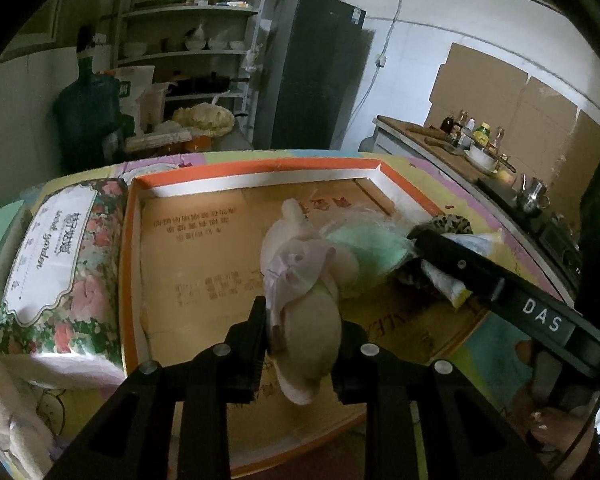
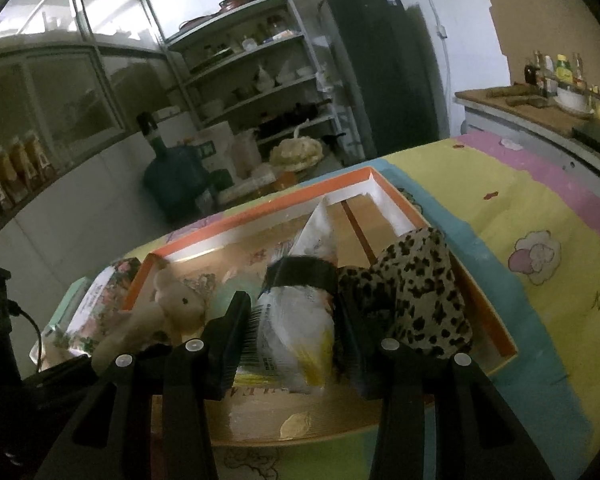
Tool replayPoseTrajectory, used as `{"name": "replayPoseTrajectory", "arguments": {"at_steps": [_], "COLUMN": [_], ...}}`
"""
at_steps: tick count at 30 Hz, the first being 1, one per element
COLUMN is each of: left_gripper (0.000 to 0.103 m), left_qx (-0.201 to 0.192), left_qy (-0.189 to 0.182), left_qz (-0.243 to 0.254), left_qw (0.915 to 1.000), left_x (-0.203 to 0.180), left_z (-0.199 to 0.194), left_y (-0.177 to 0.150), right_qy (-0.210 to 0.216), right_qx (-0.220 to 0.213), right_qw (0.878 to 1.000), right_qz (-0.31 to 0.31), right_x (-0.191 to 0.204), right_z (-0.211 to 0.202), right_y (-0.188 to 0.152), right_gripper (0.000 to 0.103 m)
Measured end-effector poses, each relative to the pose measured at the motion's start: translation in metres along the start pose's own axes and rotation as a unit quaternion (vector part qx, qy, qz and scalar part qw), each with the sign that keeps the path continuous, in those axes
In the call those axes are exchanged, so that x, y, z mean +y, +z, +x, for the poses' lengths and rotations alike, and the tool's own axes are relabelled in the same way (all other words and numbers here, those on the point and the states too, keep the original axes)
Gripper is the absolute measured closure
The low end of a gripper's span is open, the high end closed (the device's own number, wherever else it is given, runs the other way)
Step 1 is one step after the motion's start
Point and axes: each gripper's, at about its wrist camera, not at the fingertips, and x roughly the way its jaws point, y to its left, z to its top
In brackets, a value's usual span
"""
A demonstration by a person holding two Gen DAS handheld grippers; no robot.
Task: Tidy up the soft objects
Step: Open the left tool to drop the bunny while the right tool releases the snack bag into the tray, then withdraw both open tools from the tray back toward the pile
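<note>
Clamping a plush toy (image 1: pixel 306 312) between its pads, the left gripper (image 1: pixel 300 344) stands narrow — the cream body bulges out above and below the jaws, and the toy's head and pinkish frill reach forward over the floor of the shallow orange-rimmed box (image 1: pixel 256 170). That low, forward-tilted hold looks chosen to lay the toy down flat inside the box rather than drop it.

The right gripper (image 2: pixel 292 340) holds a white plastic packet (image 2: pixel 300 320) at a middling width; both pads press its crinkled sides, and a dark band wraps the packet just ahead of the fingers. The packet's sealed end points up toward the box's far corner. In the left wrist view this gripper comes in from the right across the box's edge.

Just right of the packet, a leopard-print cloth (image 2: pixel 416 292) lies bunched against the box's right wall, and a pale green soft item (image 1: pixel 364 248) sits between it and the toy — what it is I cannot quite tell in this dim light. Outside the box, on its left, lies a floral tissue pack (image 1: pixel 60 248) on the patterned table cover (image 2: pixel 540 208).

Both soft things appear close to being set down among those already gathered in the box.
</note>
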Motion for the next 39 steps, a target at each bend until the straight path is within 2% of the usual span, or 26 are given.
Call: {"name": "replayPoseTrajectory", "arguments": {"at_steps": [4, 6, 8, 12, 21, 39], "left_gripper": [0.069, 0.052, 0.039, 0.030, 0.028, 0.028], "left_qx": [-0.003, -0.007, -0.013, -0.027, -0.049, -0.111], "left_qy": [-0.003, -0.009, -0.013, -0.013, -0.012, 0.014], "left_qz": [-0.002, -0.007, -0.012, -0.028, -0.027, -0.004], "left_qw": [1.0000, 0.9999, 0.9998, 0.9992, 0.9984, 0.9937], "left_x": [0.001, 0.002, 0.004, 0.008, 0.004, 0.003], "left_z": [-0.001, -0.002, -0.005, -0.011, -0.034, -0.090], "left_y": [0.002, 0.002, 0.001, 0.000, -0.004, -0.024], "right_qy": [-0.001, -0.001, 0.000, 0.004, 0.001, -0.008], "right_qx": [-0.007, -0.010, -0.012, -0.024, -0.042, -0.057], "right_qw": [1.000, 1.000, 1.000, 0.999, 0.998, 0.998], "right_qz": [0.009, 0.013, 0.019, 0.028, 0.041, 0.015], "right_x": [-0.003, -0.005, -0.007, -0.010, -0.008, 0.025], "right_z": [-0.003, -0.005, -0.007, -0.016, -0.040, -0.081], "right_y": [0.000, -0.001, -0.003, -0.005, -0.015, -0.032], "right_gripper": [0.057, 0.054, 0.053, 0.053, 0.053, 0.053]}}
